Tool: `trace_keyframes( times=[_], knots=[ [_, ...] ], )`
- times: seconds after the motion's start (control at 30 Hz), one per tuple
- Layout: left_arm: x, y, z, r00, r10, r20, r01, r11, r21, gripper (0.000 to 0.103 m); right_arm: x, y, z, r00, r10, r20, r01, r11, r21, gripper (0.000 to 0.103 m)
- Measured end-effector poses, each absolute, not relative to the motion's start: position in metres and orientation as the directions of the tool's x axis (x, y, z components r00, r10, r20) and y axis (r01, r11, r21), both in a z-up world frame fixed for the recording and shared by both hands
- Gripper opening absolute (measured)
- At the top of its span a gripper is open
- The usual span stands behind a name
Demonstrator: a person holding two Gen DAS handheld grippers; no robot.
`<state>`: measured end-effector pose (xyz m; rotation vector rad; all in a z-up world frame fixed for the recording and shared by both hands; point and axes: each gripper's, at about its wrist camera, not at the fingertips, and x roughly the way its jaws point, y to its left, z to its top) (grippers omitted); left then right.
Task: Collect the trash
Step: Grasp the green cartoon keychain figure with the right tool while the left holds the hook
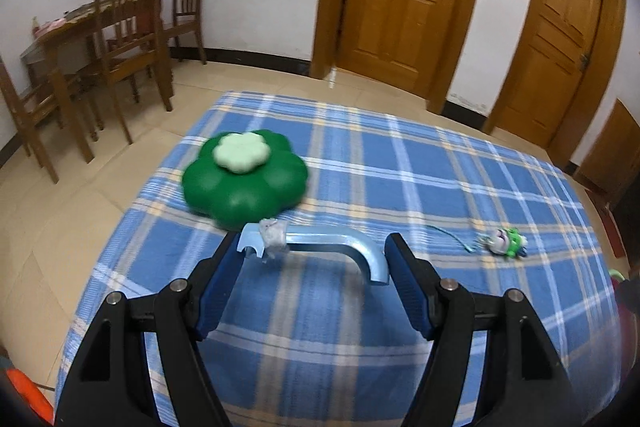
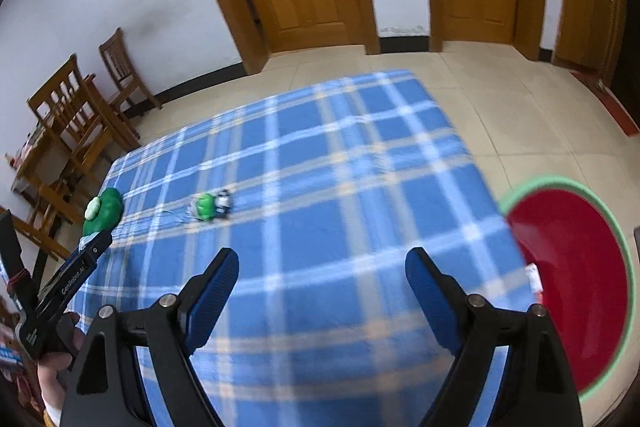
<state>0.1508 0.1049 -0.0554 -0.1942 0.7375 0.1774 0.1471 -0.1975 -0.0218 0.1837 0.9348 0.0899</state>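
1. A bent light-blue metal piece (image 1: pixel 336 247) with a crumpled white wad (image 1: pixel 273 233) taped near its left end is spanned by the left gripper (image 1: pixel 314 259). The jaws are set wide with a fingertip at each end of the piece. It appears gripped and carried clear of the cloth; pad contact is not fully resolved through the blur.
2. A small green-and-white toy on a string (image 1: pixel 505 242) is left on the blue plaid tablecloth (image 1: pixel 400 167), to the right of the held piece, untouched.
3. A green flower-shaped object (image 1: pixel 244 179) is seen at the far left of the table; whether it counts as trash cannot be told.
4. The right gripper (image 2: pixel 322 267) is held wide open above the near cloth, with nothing between the fingers.
5. A red bin with a green rim (image 2: pixel 576 267) is placed off the table's right edge. A small white scrap (image 2: pixel 533 277) is visible inside at its left wall, so at least one item looks collected.
6. Judged status: partway. Remaining: the held piece to be binned, then the toy.
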Motion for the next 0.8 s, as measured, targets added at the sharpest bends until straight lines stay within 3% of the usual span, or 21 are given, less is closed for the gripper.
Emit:
trace_keyframes(
  times=[0.5,0.8],
  knots=[
    [0.149,0.126,-0.062,0.717,0.116,-0.687,-0.299,0.942,-0.153,0.072,0.202,-0.109,-0.054,0.573,0.144,-0.807,-0.106,0.989,0.102,0.087],
    [0.148,0.127,-0.063,0.716,0.107,-0.69,-0.295,0.942,-0.16,0.072,0.219,-0.09,-0.066,0.568,0.124,-0.813,-0.112,0.991,0.073,0.077]
  ],
)
